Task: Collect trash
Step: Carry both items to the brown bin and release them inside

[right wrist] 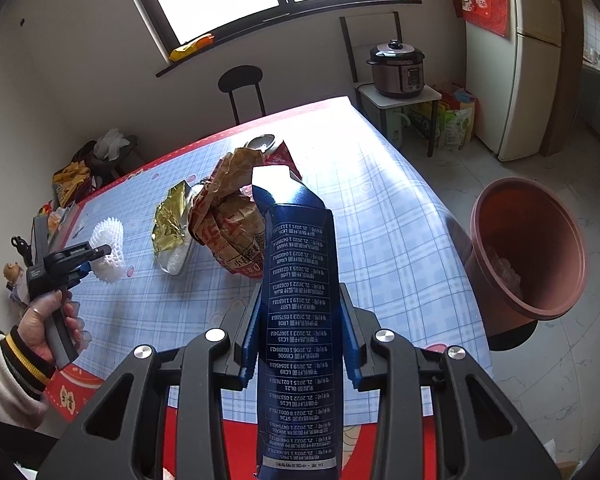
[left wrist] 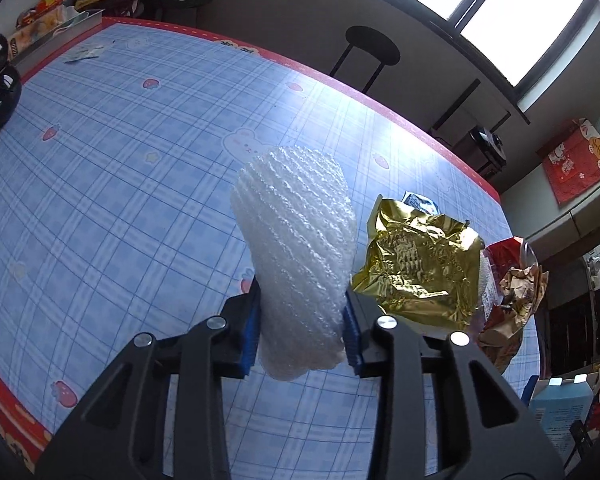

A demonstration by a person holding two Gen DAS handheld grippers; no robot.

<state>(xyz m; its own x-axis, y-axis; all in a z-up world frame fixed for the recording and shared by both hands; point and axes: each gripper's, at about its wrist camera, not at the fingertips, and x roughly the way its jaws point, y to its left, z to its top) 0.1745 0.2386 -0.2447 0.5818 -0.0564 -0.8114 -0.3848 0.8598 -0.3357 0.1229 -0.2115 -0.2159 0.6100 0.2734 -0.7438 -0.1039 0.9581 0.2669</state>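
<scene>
Both grippers were loaded: the left gripper [left wrist: 302, 332] clamped the foam net [left wrist: 296, 256], the right gripper [right wrist: 300, 340] the blue carton [right wrist: 300, 320]; the bin [right wrist: 532, 248] stood right, nearer the right hand.

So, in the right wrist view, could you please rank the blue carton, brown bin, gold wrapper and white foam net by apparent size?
1. Blue carton, inflated by nearness to the camera.
2. Brown bin.
3. Gold wrapper and white foam net: too alike to rank.
</scene>
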